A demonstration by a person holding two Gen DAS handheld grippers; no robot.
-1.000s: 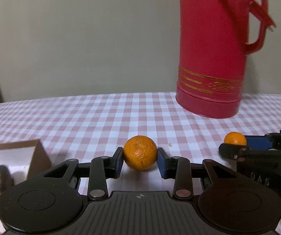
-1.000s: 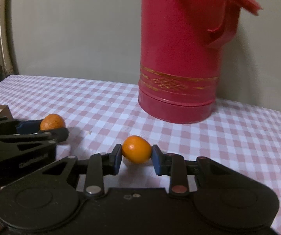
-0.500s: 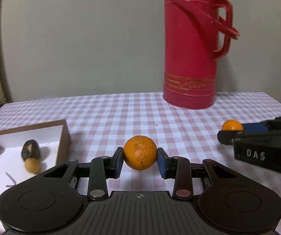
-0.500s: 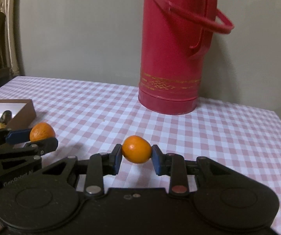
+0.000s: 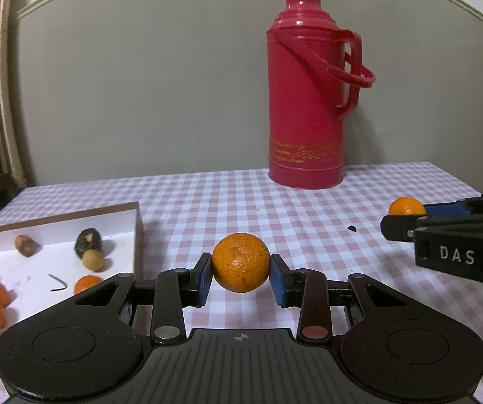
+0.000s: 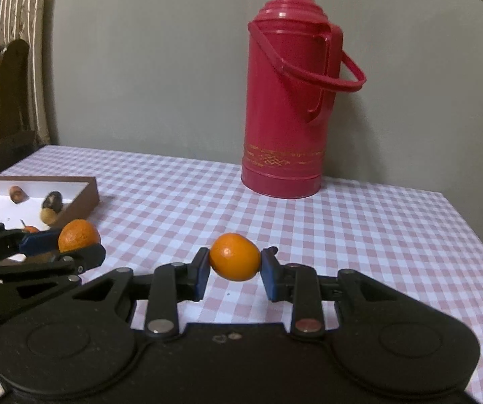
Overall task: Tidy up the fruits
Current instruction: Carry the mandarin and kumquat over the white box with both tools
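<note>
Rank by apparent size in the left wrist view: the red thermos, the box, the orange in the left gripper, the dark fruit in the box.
1. red thermos
2. box
3. orange, though nearness to the camera enlarges it
4. dark fruit

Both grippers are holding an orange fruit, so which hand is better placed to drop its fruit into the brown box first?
Left. The left gripper with its rough orange fruit sits right beside the brown white-lined box; the right gripper is farther out.
</note>
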